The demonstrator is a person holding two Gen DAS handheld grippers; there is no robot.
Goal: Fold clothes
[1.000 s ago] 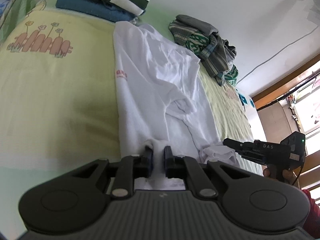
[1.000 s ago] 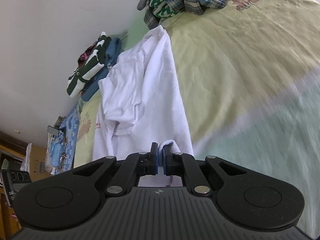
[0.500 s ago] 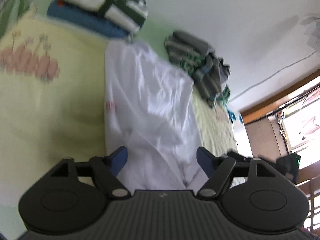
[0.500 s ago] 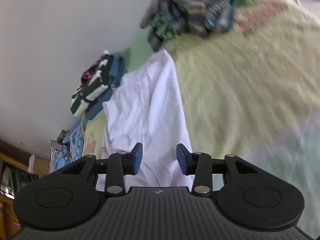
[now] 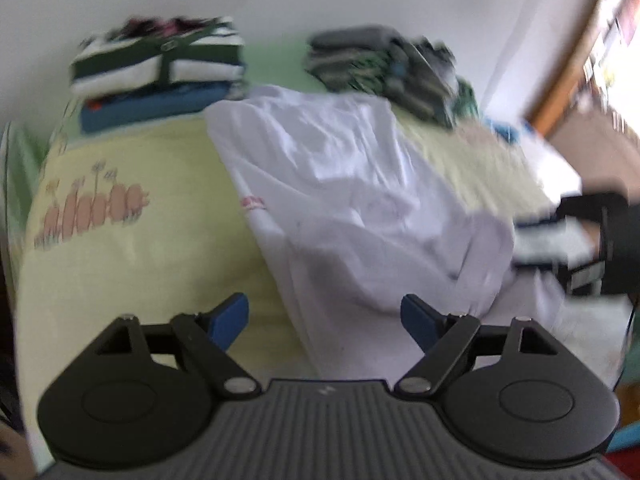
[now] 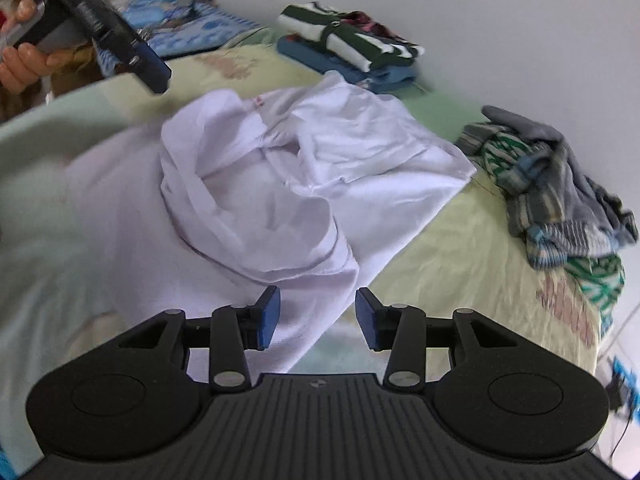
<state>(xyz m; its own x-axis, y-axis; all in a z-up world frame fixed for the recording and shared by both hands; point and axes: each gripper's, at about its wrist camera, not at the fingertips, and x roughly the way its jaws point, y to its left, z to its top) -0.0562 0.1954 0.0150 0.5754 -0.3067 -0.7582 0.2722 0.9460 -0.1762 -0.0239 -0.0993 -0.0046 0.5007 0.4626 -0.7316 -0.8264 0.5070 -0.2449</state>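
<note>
A white shirt (image 5: 352,200) lies rumpled on the yellow-green bedspread (image 5: 132,264), its near part bunched in loose folds (image 6: 256,208). My left gripper (image 5: 325,318) stands open just above the shirt's near edge, with nothing between its blue pads. My right gripper (image 6: 318,316) is open too, hovering over the shirt's near hem. In the right wrist view the left gripper (image 6: 100,28) shows at the upper left, held by a hand. The right gripper (image 5: 592,240) shows as a dark blur at the right of the left wrist view.
A stack of folded clothes (image 5: 160,72), striped green-white on blue, sits at the bed's far side (image 6: 352,48). A heap of unfolded grey and green plaid clothes (image 6: 560,184) lies at the far right (image 5: 392,72). A white wall runs behind the bed.
Both grippers were shut on the shirt's near edge a second ago; they have opened, let it drop and pulled back. The shirt now lies bunched, and both views have swung.
</note>
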